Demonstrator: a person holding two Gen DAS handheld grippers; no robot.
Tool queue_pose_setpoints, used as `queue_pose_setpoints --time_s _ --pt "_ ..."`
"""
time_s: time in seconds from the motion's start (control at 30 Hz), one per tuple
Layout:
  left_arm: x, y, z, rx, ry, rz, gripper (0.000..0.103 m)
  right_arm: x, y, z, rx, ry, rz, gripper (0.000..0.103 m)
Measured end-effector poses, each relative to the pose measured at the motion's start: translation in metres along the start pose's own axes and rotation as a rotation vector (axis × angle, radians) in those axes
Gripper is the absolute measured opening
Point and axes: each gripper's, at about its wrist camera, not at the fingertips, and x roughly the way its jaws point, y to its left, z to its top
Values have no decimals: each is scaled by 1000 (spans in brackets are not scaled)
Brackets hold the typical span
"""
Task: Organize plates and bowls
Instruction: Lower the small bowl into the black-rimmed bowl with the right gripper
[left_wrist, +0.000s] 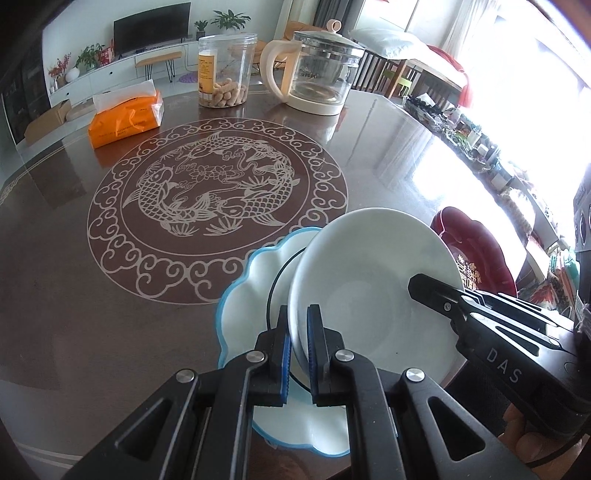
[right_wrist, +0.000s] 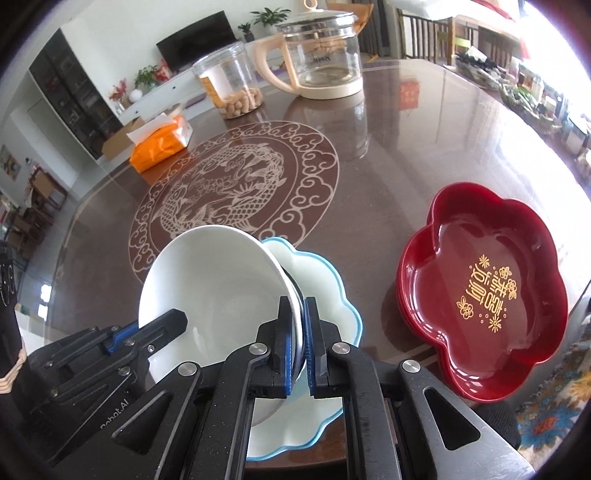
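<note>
Stacking is the step in hand, as I judge it; both claws grip the same white bowl (left_wrist: 369, 295) by its rim and hold it tilted above the blue-edged plate (left_wrist: 243, 295), which lies on the desk (left_wrist: 74, 295) at about 6 o'clock of the round fish pattern (left_wrist: 218, 210). The left claw (left_wrist: 298, 350) is narrow, its blue pads pressed on the rim at the bowl's near left side; the right claw (right_wrist: 300, 343) is also narrow, clamped on the opposite rim; in the left view it enters from about 3 o'clock. The bowl leans with its open side toward the left; whether its foot already touches the plate I cannot tell, since the claws hide the contact. The red flower-shaped dishes (right_wrist: 480, 295) sit in a small pile at 3 o'clock of the plate, near but apart.

The next move, I think, calls for levelling the bowl and lowering it to the middle of the plate; both claws should open only when it rests flat, because a tilted release may let it slide or knock the plate.
</note>
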Motion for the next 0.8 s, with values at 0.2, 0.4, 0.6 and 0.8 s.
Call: queue_pose_setpoints --time_s 0.2,0.4,0.6,0.8 --pt "-3 3 3 -4 -10 1 7 0 -6 1 27 -5 25 8" --pt "-13 9 7 -17 -36 -7 7 1 -7 3 43 5 40 8" --pt "-27 21 9 -49 -76 0 7 2 3 4 -20 8 2 8" --pt "-35 43 0 -93 -99 40 7 5 15 5 -114 1 -58 8"
